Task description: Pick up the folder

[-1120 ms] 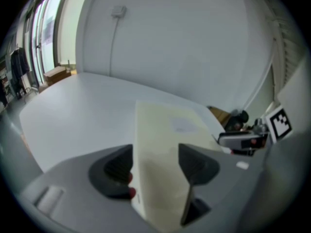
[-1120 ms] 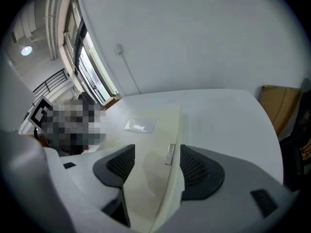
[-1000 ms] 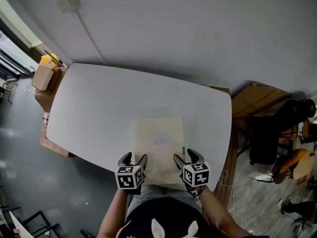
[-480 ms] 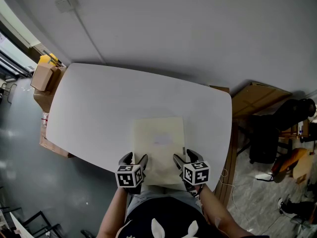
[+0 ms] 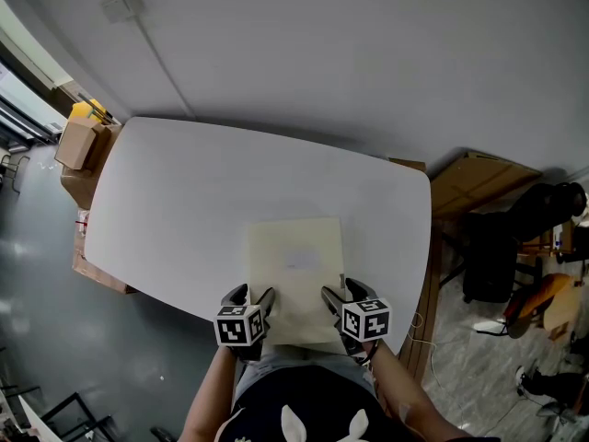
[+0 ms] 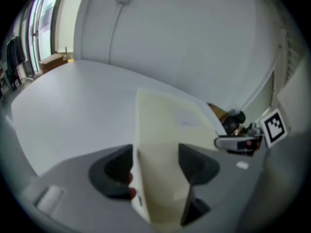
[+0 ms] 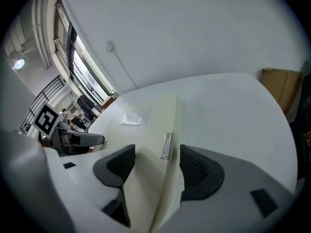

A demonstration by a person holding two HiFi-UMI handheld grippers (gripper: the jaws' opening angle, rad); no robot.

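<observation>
A cream folder (image 5: 294,265) lies flat on the white table (image 5: 184,201), its near end over the front edge by the person. My left gripper (image 5: 250,293) stands at its near left corner and my right gripper (image 5: 339,293) at its near right corner. In the left gripper view the folder (image 6: 167,125) runs between the spread jaws of the left gripper (image 6: 155,164). The right gripper view shows the right gripper (image 7: 156,161) astride the folder's (image 7: 146,125) spine edge with a small metal label (image 7: 166,146). Both grippers are open.
Cardboard boxes (image 5: 81,141) with a yellow item stand off the table's left end. A large brown carton (image 5: 474,187) and dark gear (image 5: 515,238) sit on the floor to the right. A grey wall runs behind the table.
</observation>
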